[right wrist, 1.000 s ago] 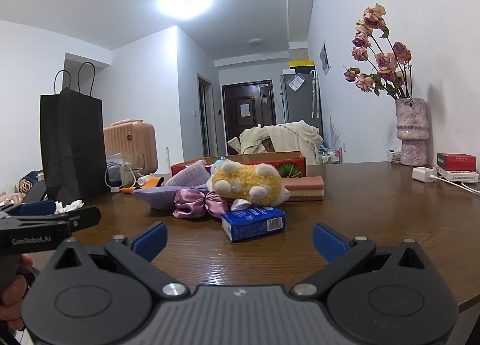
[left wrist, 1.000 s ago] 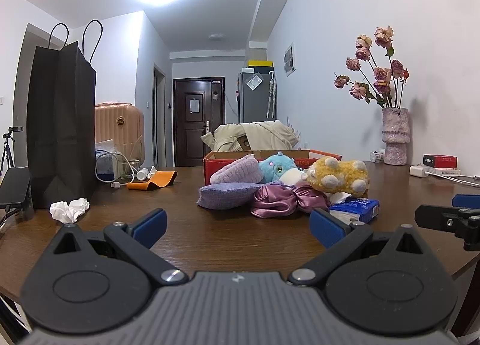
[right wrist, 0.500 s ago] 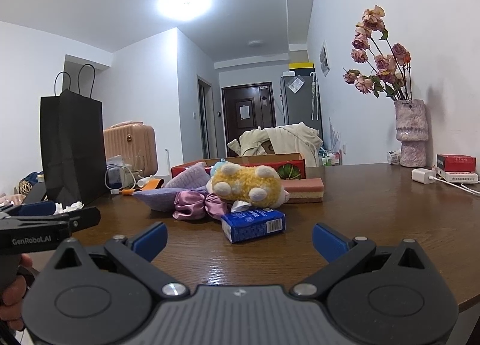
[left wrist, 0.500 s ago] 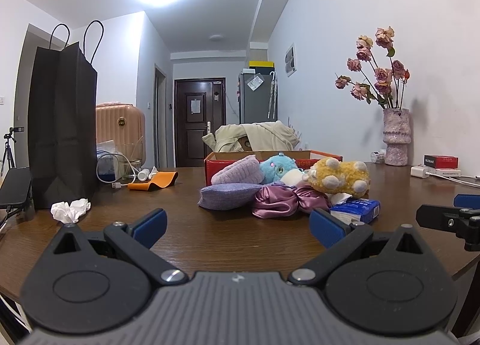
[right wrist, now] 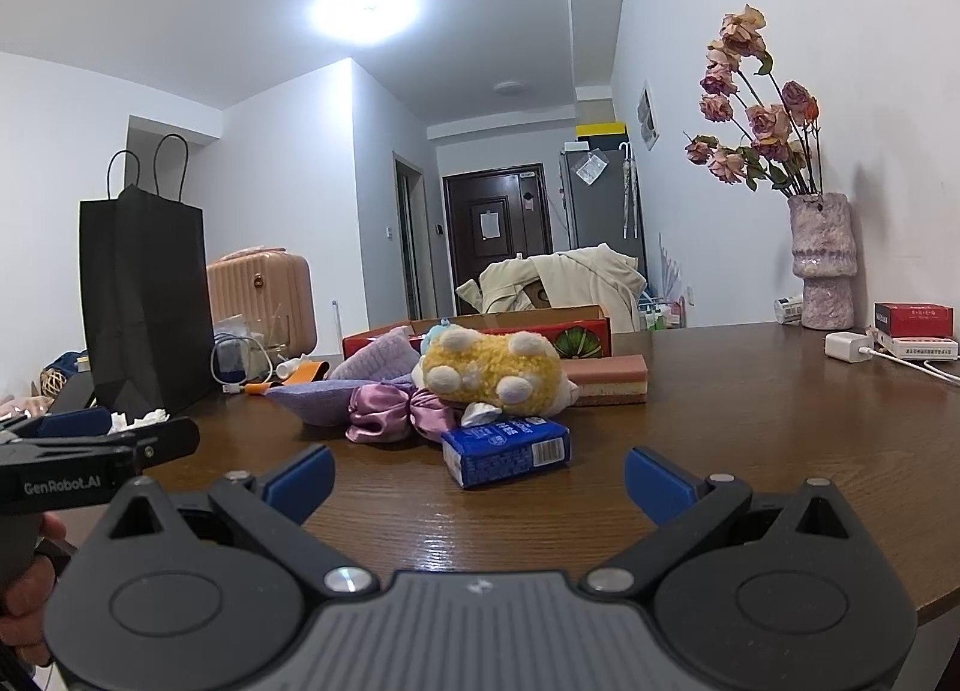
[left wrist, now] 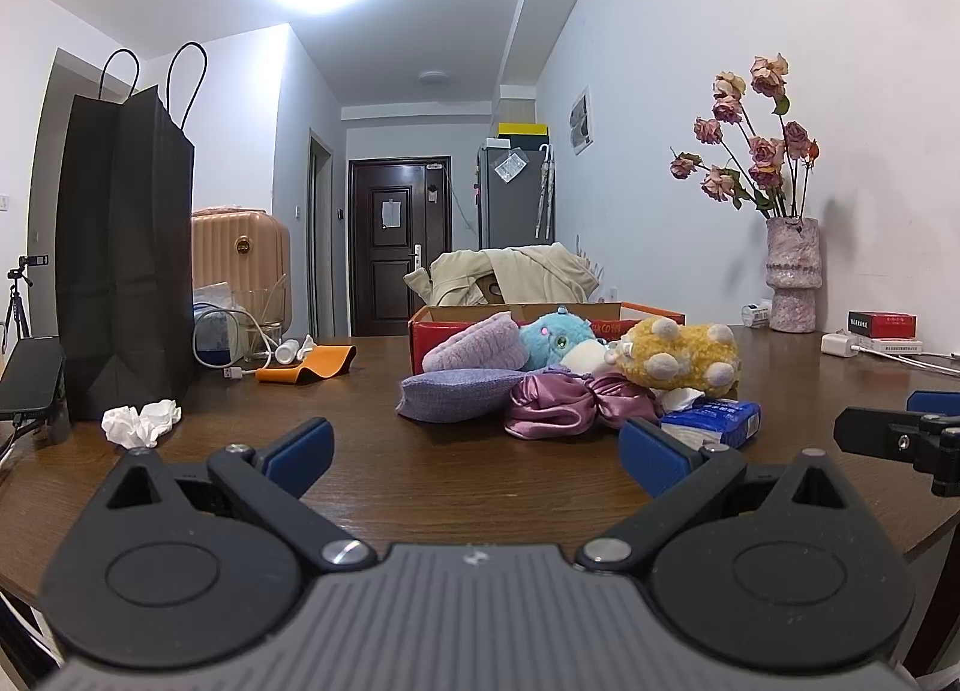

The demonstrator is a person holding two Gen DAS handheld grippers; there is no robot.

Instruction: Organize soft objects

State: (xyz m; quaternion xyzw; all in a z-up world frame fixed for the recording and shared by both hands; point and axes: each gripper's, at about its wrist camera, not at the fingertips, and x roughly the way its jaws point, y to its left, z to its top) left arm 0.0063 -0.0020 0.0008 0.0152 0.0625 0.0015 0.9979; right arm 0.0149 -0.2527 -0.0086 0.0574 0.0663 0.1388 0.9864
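Note:
A pile of soft things lies mid-table in front of a red cardboard box (left wrist: pixel 645 314): a yellow plush toy (left wrist: pixel 681 353), a blue plush toy (left wrist: pixel 555 332), a lilac pouch (left wrist: pixel 459 391), a fuzzy purple item (left wrist: pixel 477 341), a pink satin scrunchie (left wrist: pixel 567 400) and a blue tissue pack (left wrist: pixel 720 421). My left gripper (left wrist: pixel 477 448) is open and empty, short of the pile. My right gripper (right wrist: pixel 480 472) is open and empty, just short of the tissue pack (right wrist: pixel 507 449); the yellow plush (right wrist: pixel 492 370) lies behind it.
A tall black paper bag (left wrist: pixel 123 253) stands at the left with crumpled tissue (left wrist: pixel 141 421) by it. An orange strap (left wrist: pixel 306 368) and cables lie behind. A vase of dried roses (left wrist: pixel 792 277), small boxes and a charger (left wrist: pixel 840 343) sit at the right. A pink sponge (right wrist: pixel 606 377) lies beside the box.
Both grippers have barely moved; the view has crept slightly. Nothing was taken hold of or let go.

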